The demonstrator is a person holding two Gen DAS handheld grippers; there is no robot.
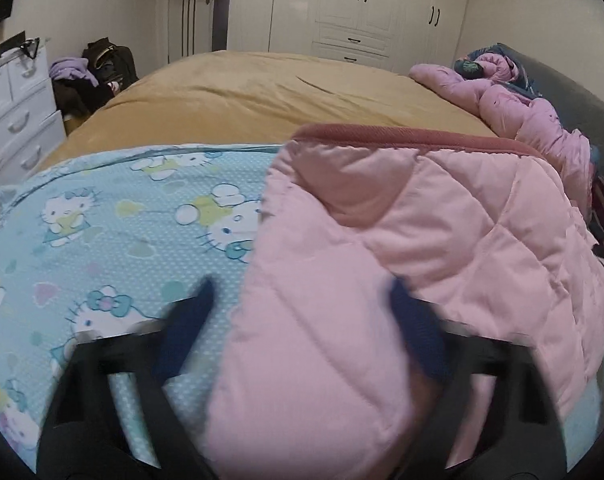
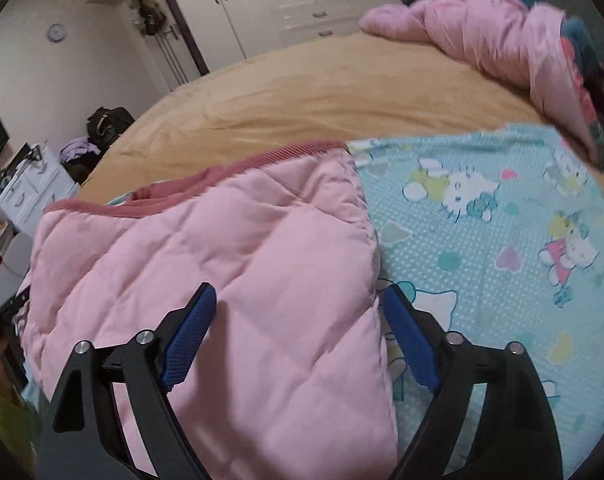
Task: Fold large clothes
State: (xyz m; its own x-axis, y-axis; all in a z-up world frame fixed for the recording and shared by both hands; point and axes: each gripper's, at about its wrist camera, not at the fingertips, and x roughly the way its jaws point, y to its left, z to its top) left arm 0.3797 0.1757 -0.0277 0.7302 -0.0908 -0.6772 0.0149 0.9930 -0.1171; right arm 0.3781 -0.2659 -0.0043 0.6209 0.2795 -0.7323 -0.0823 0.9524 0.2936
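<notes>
Garment: I see the pink quilted jacket [image 1: 382, 240] lying on the blue cartoon-print sheet [image 1: 101, 216], filling the lower centre and right of my left wrist view and the lower left and centre of my right wrist view [image 2: 221, 260]. Its darker pink ribbed hem [image 1: 402, 136] runs along the far edge, towards the top of the garment in both views.

Left gripper: my left gripper [image 1: 302, 320] has its jaws apart, one finger over the sheet at lower left, the other sunk against the pink fabric at lower centre. The near left edge of the jacket lies between them. The picture is smeared, so I cannot tell whether the pads press on it.

Right gripper: my right gripper [image 2: 302, 328] stands parted across the jacket's right edge at the bottom of the frame. The left pad [image 2: 189, 336] sits over the quilting, the right pad [image 2: 410, 340] over the sheet just beside the edge. I see no pinch, so I read it as released.

Step in hand: I judge this as taking hold of the two near side edges before a fold.

Next move: I would need to close both pairs of fingers on the fabric edge, then lift together and carry it towards the ribbed hem, keeping the layers even.

Surroundings: tan bedcover [image 1: 261, 96] beyond the sheet; another pink padded garment [image 2: 482, 28] heaped at the upper right.
</notes>
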